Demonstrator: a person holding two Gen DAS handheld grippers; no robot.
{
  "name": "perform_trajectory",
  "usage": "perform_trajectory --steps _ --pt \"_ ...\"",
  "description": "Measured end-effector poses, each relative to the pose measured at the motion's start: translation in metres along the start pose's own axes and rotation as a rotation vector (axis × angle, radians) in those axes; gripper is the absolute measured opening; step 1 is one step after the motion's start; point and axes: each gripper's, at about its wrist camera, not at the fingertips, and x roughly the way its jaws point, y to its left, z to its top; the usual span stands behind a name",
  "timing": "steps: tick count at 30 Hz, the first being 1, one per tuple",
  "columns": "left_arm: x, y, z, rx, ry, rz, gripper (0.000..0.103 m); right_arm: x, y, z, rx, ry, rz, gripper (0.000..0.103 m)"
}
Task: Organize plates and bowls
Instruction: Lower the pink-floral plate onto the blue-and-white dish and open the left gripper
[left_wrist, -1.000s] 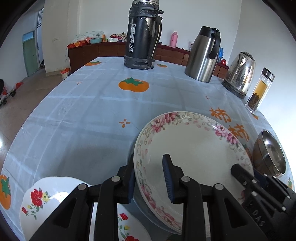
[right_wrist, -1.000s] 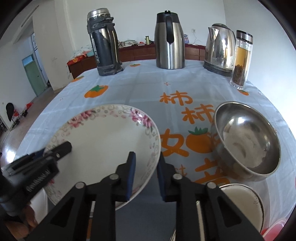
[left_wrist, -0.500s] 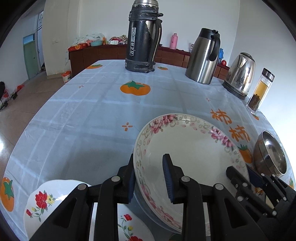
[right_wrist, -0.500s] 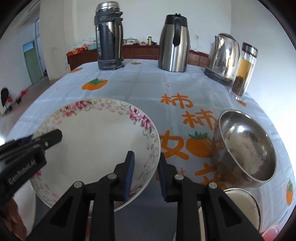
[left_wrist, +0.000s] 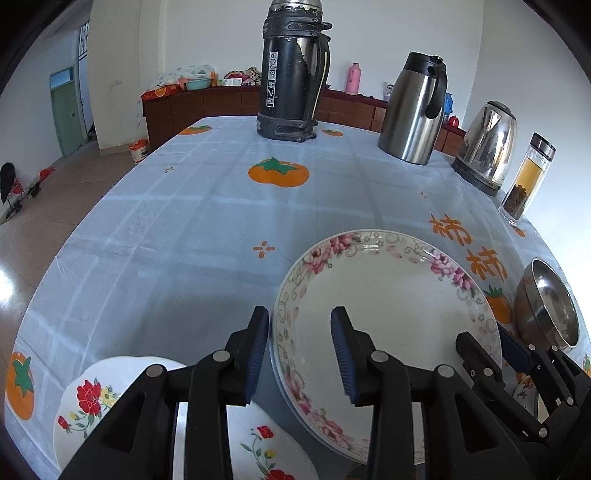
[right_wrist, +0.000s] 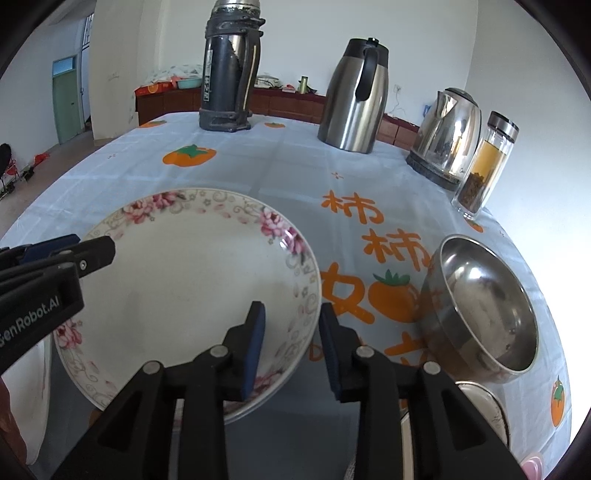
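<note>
A pink-flowered plate (left_wrist: 388, 295) (right_wrist: 192, 280) is held above the table between both grippers. My left gripper (left_wrist: 300, 350) straddles its left rim, jaws closed on the rim. My right gripper (right_wrist: 291, 343) straddles its right rim the same way. A second plate edge shows just under it in the left wrist view. A white plate with red flowers (left_wrist: 96, 398) lies below my left gripper. A steel bowl (right_wrist: 480, 310) (left_wrist: 546, 306) sits tilted to the right of the plate. A white enamel dish (right_wrist: 480, 410) lies below the bowl.
A dark thermos (left_wrist: 291, 70), a steel carafe (left_wrist: 413, 110), an electric kettle (left_wrist: 487, 147) and a glass tea bottle (left_wrist: 526, 181) stand along the far side of the table. The persimmon-print tablecloth (left_wrist: 184, 229) is bare at the left.
Both grippers and the flowered plate have risen and drawn back a little; the far objects look further off. The grip on both rims is unchanged.
</note>
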Motion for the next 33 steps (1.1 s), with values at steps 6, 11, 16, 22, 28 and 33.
perform_trajectory --steps 6,11,16,22,28,33 --pt "-0.015 0.017 0.007 -0.029 -0.060 0.061 0.041 -0.005 -0.006 0.000 0.043 -0.021 0.025 0.031" --pt "-0.020 0.031 0.009 -0.084 -0.080 0.031 0.042 -0.023 -0.021 0.000 0.153 -0.122 0.084 0.035" --pt "-0.030 0.027 0.007 -0.069 -0.131 0.035 0.042 -0.049 -0.031 -0.005 0.254 -0.271 0.130 0.064" --pt "-0.039 0.021 -0.005 -0.059 -0.212 0.079 0.043 -0.069 -0.027 -0.009 0.257 -0.375 0.129 0.071" --pt "-0.052 0.020 -0.008 -0.061 -0.297 0.132 0.043 -0.081 -0.022 -0.015 0.242 -0.447 0.111 0.072" --pt "-0.063 0.023 -0.012 -0.079 -0.364 0.165 0.043 -0.090 -0.022 -0.022 0.253 -0.491 0.090 0.073"
